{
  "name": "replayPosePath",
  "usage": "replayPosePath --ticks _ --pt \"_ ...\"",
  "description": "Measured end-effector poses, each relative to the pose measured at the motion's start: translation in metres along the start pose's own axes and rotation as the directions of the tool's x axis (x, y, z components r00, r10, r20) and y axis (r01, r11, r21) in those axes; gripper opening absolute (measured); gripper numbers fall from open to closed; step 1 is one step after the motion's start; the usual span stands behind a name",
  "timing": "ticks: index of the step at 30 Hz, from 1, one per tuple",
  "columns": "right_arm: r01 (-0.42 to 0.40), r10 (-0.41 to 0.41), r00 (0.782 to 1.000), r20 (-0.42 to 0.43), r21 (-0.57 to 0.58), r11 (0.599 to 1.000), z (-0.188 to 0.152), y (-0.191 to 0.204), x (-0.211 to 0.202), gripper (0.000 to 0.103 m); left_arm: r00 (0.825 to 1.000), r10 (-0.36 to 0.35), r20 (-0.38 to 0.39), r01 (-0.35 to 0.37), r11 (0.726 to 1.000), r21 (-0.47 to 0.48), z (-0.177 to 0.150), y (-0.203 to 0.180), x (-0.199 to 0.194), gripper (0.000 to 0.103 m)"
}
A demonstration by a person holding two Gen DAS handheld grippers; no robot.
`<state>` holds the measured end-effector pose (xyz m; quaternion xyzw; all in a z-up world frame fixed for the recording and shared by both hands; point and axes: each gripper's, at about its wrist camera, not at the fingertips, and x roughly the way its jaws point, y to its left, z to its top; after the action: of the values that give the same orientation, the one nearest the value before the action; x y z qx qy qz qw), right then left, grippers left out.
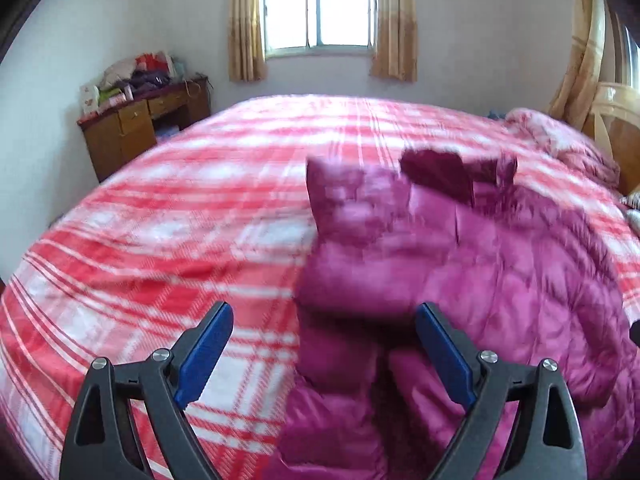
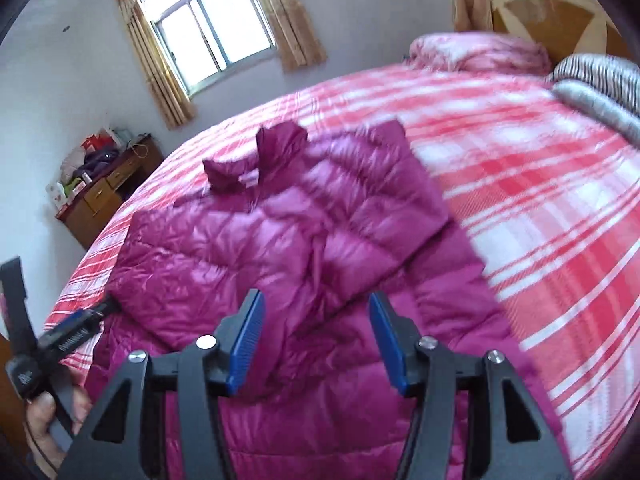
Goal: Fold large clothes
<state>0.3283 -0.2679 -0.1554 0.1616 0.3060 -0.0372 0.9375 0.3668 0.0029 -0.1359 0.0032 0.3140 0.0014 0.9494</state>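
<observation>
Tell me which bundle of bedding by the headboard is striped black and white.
The rolled bundle at the right edge of the right wrist view, nearest the camera. The other, a quilt, is pink and white.

Both wrist views angled down, close over jacket [image 1: 460,248], bed [image 2: 540,184] shared

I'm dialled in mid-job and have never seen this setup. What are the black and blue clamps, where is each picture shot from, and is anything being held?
They are hand-held two-finger grippers with blue pads; a person carries one in each hand, each with a camera looking along its fingers. One picture looks past the left gripper, the other past the right gripper. A magenta puffer jacket, sleeves folded in, lies on the red plaid bedspread. Both grippers are open, holding nothing. The hand at the lower left of the right picture carries the left gripper.
</observation>
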Motion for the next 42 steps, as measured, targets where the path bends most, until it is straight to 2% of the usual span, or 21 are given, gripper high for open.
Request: replayPosePath --ticks 3,6,8,12,16,20,27,30,33,37,39,40,42 --pt "-0.042 0.043 0.999 0.004 -0.046 0.998 0.012 0.019 0.009 0.058 0.999 -0.013 0.051 0.012 1.0 0.025 0.029 -0.014 -0.006 0.093" --pt "-0.088 0.088 0.996 0.0 -0.092 0.992 0.018 0.04 0.025 0.058 1.0 -0.012 0.02 0.011 0.997 0.082 0.041 -0.03 0.003 0.093" --pt "-0.13 0.124 0.991 -0.053 -0.131 0.983 0.018 0.055 0.045 0.056 0.999 -0.038 0.011 0.037 0.996 0.077 0.043 -0.033 0.01 0.093" --pt "-0.105 0.08 0.987 -0.142 -0.179 0.978 0.01 0.064 0.075 0.056 0.999 0.016 -0.041 -0.011 0.993 0.115 0.048 -0.037 0.051 0.094" --pt "-0.057 0.018 0.984 -0.176 -0.219 0.974 -0.002 0.057 0.081 0.054 0.986 -0.019 -0.166 0.031 0.997 0.07 0.045 -0.033 0.094 0.093" --pt "-0.055 0.008 0.981 -0.195 -0.235 0.97 -0.014 0.052 0.086 0.054 0.979 0.058 -0.195 -0.026 0.986 0.163 0.025 -0.053 0.113 0.094" --pt "-0.028 -0.021 0.981 -0.191 -0.254 0.967 -0.024 0.055 0.082 0.054 0.976 0.059 -0.209 -0.03 0.99 0.139 0.022 -0.047 0.121 0.098" --pt "-0.037 -0.008 0.982 -0.187 -0.235 0.971 -0.024 0.051 0.082 0.054 0.983 0.053 -0.178 -0.037 0.995 0.09 0.027 -0.039 0.105 0.098" --pt "-0.034 -0.01 0.983 -0.182 -0.233 0.972 -0.023 0.05 0.083 0.054 0.995 0.061 -0.085 -0.056 0.997 0.052 0.036 -0.036 0.072 0.098" --pt "-0.028 -0.014 0.984 -0.175 -0.235 0.972 -0.025 0.052 0.082 0.054 0.998 0.048 0.039 -0.052 0.994 0.093 0.051 -0.055 0.035 0.098" --pt "-0.028 -0.012 0.985 -0.172 -0.228 0.973 -0.025 0.051 0.081 0.054 0.999 -0.022 0.028 0.018 0.991 0.131 0.053 -0.069 0.034 0.098" --pt "-0.028 -0.01 0.985 -0.17 -0.222 0.975 -0.025 0.05 0.081 0.054 0.999 -0.041 -0.003 0.041 0.986 0.159 0.052 -0.079 0.041 0.098" --pt "-0.027 -0.008 0.986 -0.165 -0.209 0.977 -0.025 0.048 0.079 0.054 0.995 -0.033 -0.091 0.049 0.982 0.182 0.047 -0.09 0.066 0.098"
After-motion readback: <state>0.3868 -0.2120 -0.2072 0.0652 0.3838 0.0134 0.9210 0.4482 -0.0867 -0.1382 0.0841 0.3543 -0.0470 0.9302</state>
